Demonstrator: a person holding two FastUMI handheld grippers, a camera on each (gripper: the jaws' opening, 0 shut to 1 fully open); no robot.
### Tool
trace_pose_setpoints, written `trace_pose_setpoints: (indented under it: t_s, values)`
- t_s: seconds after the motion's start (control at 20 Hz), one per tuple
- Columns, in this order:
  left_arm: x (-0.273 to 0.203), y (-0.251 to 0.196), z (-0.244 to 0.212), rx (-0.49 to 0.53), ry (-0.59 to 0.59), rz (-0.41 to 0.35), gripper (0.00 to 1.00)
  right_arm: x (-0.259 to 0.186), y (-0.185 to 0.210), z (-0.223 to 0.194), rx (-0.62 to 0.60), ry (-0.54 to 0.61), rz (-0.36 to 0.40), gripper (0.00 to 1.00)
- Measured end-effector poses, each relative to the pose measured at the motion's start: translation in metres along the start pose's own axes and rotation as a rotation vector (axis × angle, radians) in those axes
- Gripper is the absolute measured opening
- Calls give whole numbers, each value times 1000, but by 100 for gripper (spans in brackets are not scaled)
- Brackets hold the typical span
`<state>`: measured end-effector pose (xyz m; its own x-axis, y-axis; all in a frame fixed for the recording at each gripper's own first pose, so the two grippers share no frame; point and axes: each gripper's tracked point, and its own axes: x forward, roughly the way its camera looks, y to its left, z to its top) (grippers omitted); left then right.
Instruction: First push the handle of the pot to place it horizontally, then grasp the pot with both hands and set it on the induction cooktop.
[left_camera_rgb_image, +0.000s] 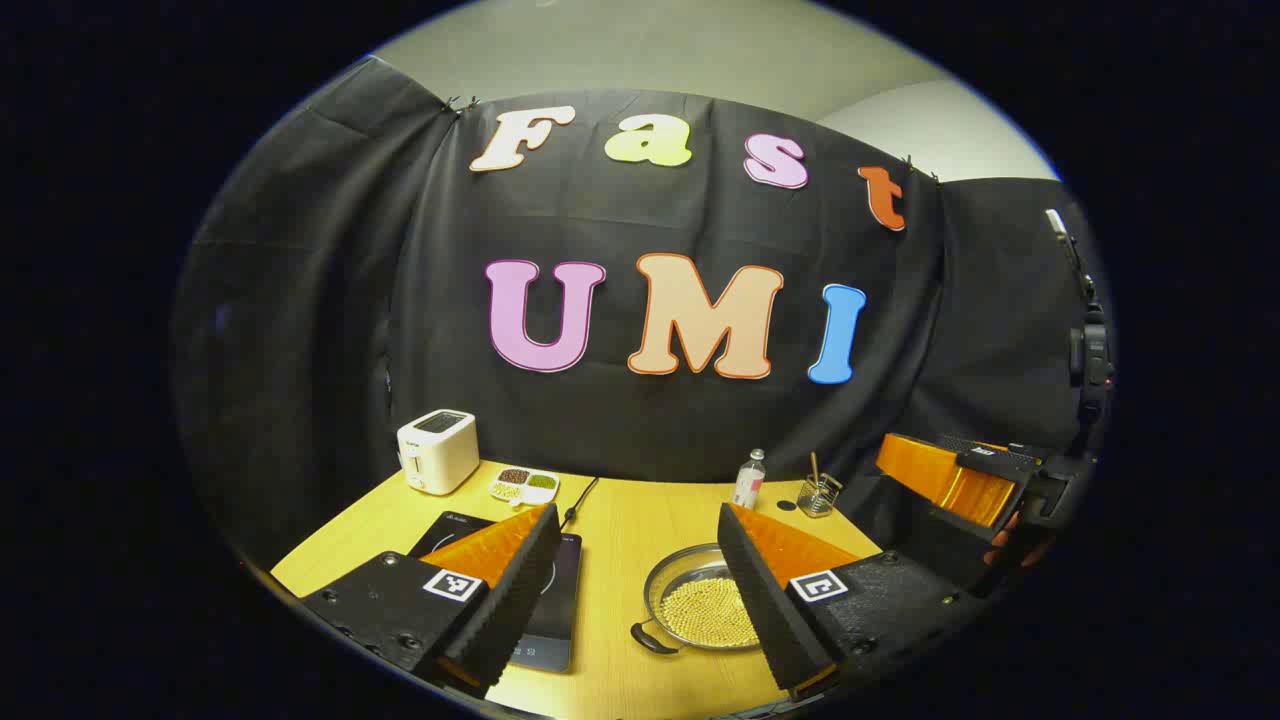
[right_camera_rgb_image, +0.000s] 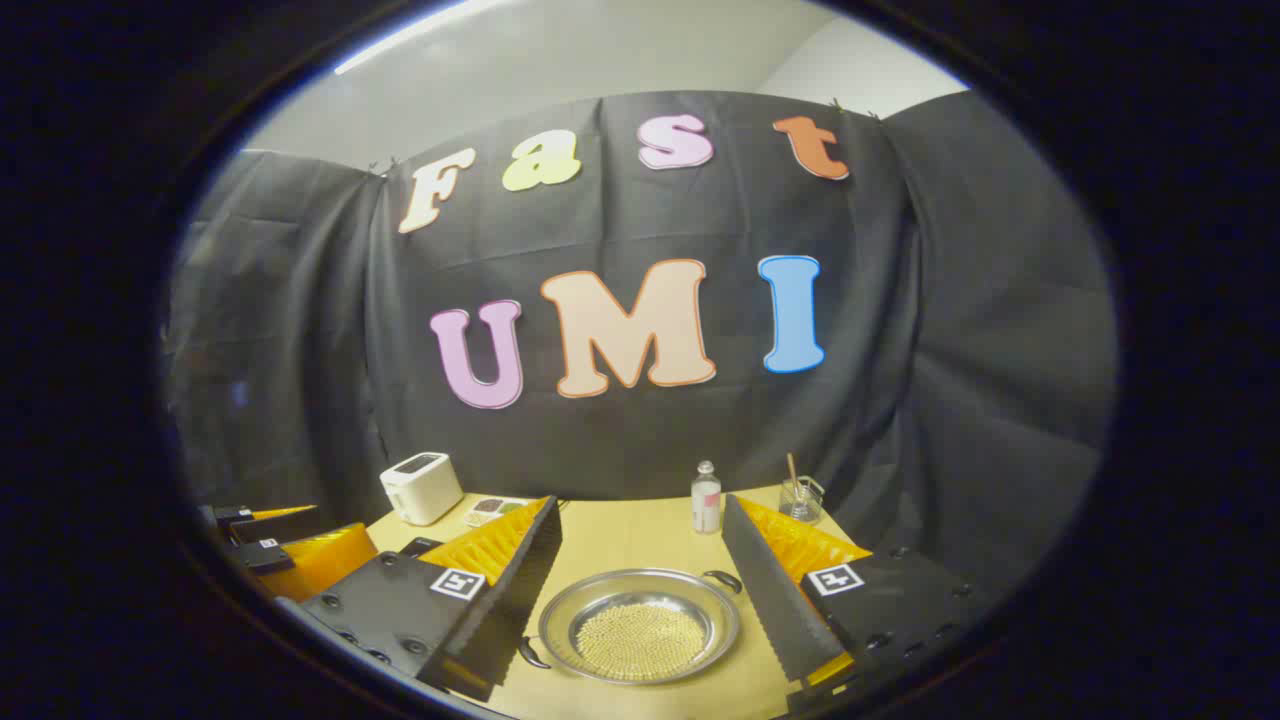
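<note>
A shallow steel pot (right_camera_rgb_image: 640, 625) with small yellow beads in it sits on the wooden table (right_camera_rgb_image: 620, 535). One of its black handles (right_camera_rgb_image: 530, 652) points near-left and the other (right_camera_rgb_image: 722, 578) far-right, so they lie on a diagonal. My right gripper (right_camera_rgb_image: 638, 505) hovers above it, open and holding nothing. In the left gripper view the pot (left_camera_rgb_image: 690, 600) lies partly behind the right finger, with one handle (left_camera_rgb_image: 650, 638) showing. The black induction cooktop (left_camera_rgb_image: 555, 600) lies left of the pot. My left gripper (left_camera_rgb_image: 637, 515) is open above both.
Along the back of the table stand a white toaster (left_camera_rgb_image: 437, 450), a small divided dish of beans (left_camera_rgb_image: 524, 486), a clear bottle (left_camera_rgb_image: 748, 478) and a glass (left_camera_rgb_image: 818, 495) holding a stick. A cable (left_camera_rgb_image: 580, 500) runs back from the cooktop. The right gripper (left_camera_rgb_image: 960, 480) shows at the right.
</note>
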<state>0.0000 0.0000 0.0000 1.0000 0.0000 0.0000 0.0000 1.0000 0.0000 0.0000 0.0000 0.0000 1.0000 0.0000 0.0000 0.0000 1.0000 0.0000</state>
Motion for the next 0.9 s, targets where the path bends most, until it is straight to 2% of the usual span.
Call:
trace_pose_setpoints:
  t_s: [0.05, 0.15, 0.4, 0.5, 0.6, 0.65, 0.7, 0.75, 0.9]
  values:
    - [2, 3, 0, 0, -1, 2, 96, 1, -6, 1, 1, 0, -16, 95]
    - [7, 9, -1, -4, 1, 9, 96, 5, -20, 1, -12, 12, -53, 95]
    - [21, 19, 0, -51, -11, 3, 93, 5, -30, 12, -34, 10, -65, 93]
    - [25, 23, -9, -57, 1, 0, 96, 1, -41, 22, -32, -16, -95, 93]
    - [28, 28, -15, -50, 24, 11, 96, -4, -53, 29, -6, -34, -123, 93]
    - [29, 28, -14, -42, 28, 11, 93, -5, -60, 32, 4, -41, -141, 99]
    - [30, 29, -9, -32, 23, 10, 96, -7, -68, 34, 8, -48, -160, 93]
    - [30, 29, -6, -21, 18, 9, 96, -8, -75, 36, 10, -51, -179, 98]
    - [34, 27, 7, 8, -4, 0, 96, -10, -87, 35, 10, -49, -204, 98]
